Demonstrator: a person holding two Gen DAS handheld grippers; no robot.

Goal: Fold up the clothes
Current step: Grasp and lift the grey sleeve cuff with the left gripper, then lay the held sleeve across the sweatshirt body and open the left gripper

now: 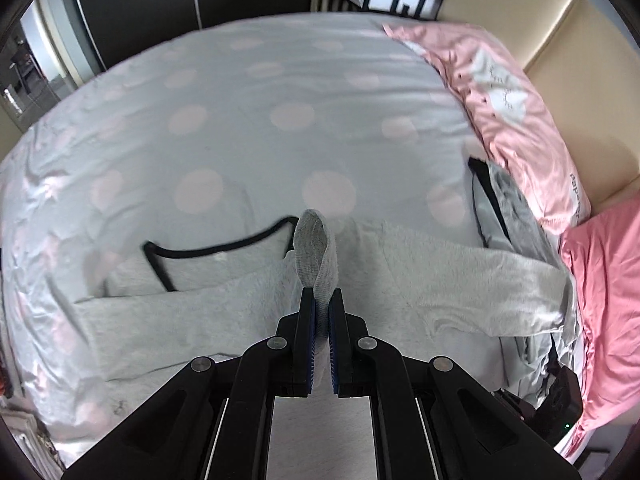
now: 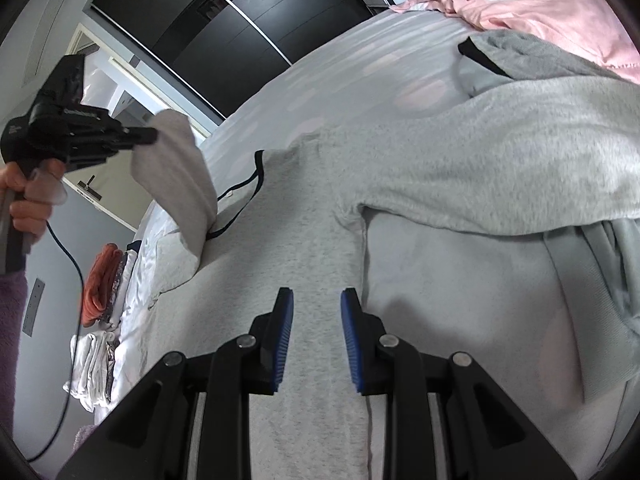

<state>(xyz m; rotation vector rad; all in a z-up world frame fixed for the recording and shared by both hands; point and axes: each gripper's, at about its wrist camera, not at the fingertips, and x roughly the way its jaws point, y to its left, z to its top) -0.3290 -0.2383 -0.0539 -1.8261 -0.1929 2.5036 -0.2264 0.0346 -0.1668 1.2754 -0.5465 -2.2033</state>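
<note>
A light grey sweatshirt (image 1: 420,272) with black trim lies spread on the bed; it also shows in the right wrist view (image 2: 312,248). My left gripper (image 1: 322,296) is shut on a sleeve cuff (image 1: 316,248) and holds it lifted above the garment. In the right wrist view that gripper (image 2: 152,136) holds the raised sleeve (image 2: 180,176) at the left. My right gripper (image 2: 316,300) is open and empty, low over the sweatshirt's body. The other sleeve (image 2: 500,152) lies across to the right.
The bed has a grey sheet with pale pink dots (image 1: 240,120). Pink pillows (image 1: 512,92) lie along the right by a beige headboard (image 1: 560,32). Folded clothes (image 2: 104,280) are stacked at the bed's left edge. Dark wardrobe doors (image 2: 260,20) stand behind.
</note>
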